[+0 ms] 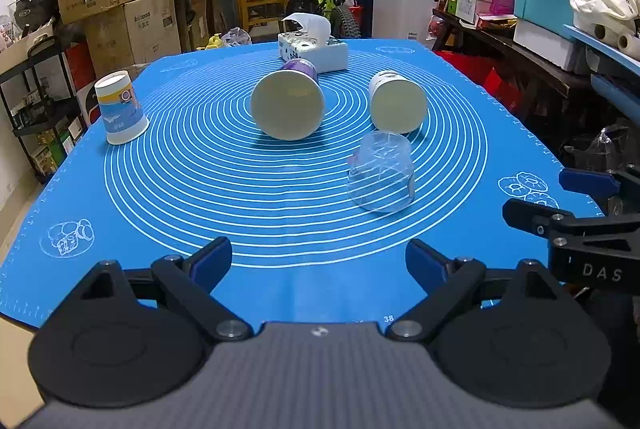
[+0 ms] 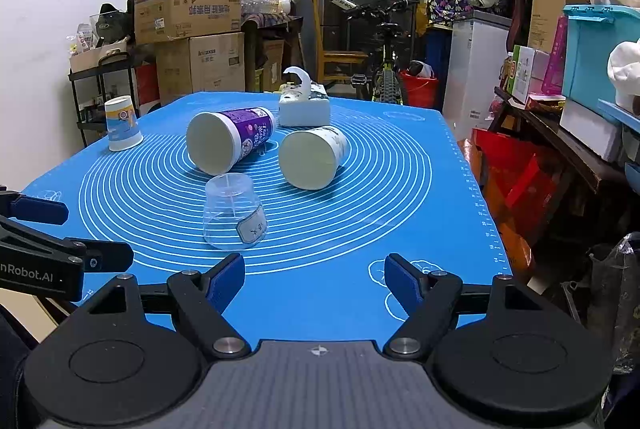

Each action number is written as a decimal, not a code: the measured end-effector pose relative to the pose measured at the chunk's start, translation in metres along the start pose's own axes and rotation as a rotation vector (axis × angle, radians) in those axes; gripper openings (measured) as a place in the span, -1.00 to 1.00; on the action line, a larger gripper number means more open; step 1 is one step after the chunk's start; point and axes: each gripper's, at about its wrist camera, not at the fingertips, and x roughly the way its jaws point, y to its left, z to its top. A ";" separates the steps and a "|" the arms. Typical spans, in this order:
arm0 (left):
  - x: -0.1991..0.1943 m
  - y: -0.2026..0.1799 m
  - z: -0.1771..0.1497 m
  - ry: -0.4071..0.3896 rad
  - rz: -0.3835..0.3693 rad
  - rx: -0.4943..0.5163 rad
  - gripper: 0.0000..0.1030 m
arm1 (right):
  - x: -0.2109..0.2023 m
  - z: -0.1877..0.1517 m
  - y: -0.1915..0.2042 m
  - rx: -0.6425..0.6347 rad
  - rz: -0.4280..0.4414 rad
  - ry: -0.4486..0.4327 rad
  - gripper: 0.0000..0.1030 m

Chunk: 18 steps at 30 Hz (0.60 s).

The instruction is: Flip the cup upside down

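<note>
A bench covered w/ a blue mat (image 1: 280,269) printed w/ white concentric rings, seen from two wrist cams low at the near edge.

Left tongs (image 1: 319,263) sit open over the near edge of the mat, blue-padded fingers spread wide, nothing between them. Right tongs (image 2: 315,277) likewise open and empty, a bit right of the left pair; each tool's side shows at the edge of the other's view.

Four cups on the mat:
- Clear plastic cup (image 2: 233,213), nearest the tongs, mouth down on the mat, base up, a small paper label on its side. It stands just in front of the two lying cups, apart from both.
- Purple-printed paper cup (image 2: 228,141) lies on its side near the ring centre, open mouth facing the cams.
- White paper cup (image 2: 313,157) w/ dark print lies on its side to the right of the purple one, mouth also toward the cams; close but a gap shows between them.
- Blue-and-white paper cup (image 1: 121,107) stands mouth down at the far left edge of the mat, well apart from the rest.

A white tissue box (image 1: 313,51), one tissue sticking up, sits behind the purple cup at the far side.

Bkgd: stacked cardboard boxes (image 2: 188,17) at left, a bicycle (image 2: 384,69) at centre.
</note>
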 end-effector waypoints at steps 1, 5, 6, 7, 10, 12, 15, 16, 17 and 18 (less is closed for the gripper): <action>0.000 0.000 0.000 0.000 0.000 0.000 0.81 | 0.000 0.000 0.000 -0.001 -0.001 -0.001 0.56; 0.000 0.000 0.000 0.002 0.000 0.001 0.81 | -0.001 0.000 0.001 -0.001 -0.001 -0.002 0.56; 0.000 0.000 0.000 0.005 0.001 0.001 0.81 | -0.001 0.000 0.001 -0.001 -0.002 -0.002 0.56; -0.001 0.000 0.000 0.007 -0.001 -0.001 0.81 | -0.001 0.000 0.001 -0.001 -0.001 -0.002 0.56; -0.002 0.001 0.001 0.011 -0.003 -0.003 0.81 | -0.001 0.000 0.001 -0.007 -0.003 -0.003 0.56; -0.002 0.002 0.001 0.011 -0.002 -0.003 0.81 | -0.001 0.000 0.002 -0.011 -0.004 -0.003 0.56; -0.001 0.002 0.001 0.013 -0.003 -0.002 0.81 | -0.001 0.000 0.002 -0.011 -0.004 -0.003 0.56; -0.001 0.002 0.001 0.013 -0.002 -0.002 0.81 | -0.002 0.000 0.002 -0.011 -0.004 -0.003 0.56; -0.001 0.001 0.001 0.013 -0.003 -0.001 0.81 | -0.002 0.000 0.002 -0.012 -0.004 -0.004 0.56; -0.001 0.001 0.001 0.013 -0.003 -0.001 0.81 | -0.002 0.000 0.002 -0.012 -0.004 -0.003 0.56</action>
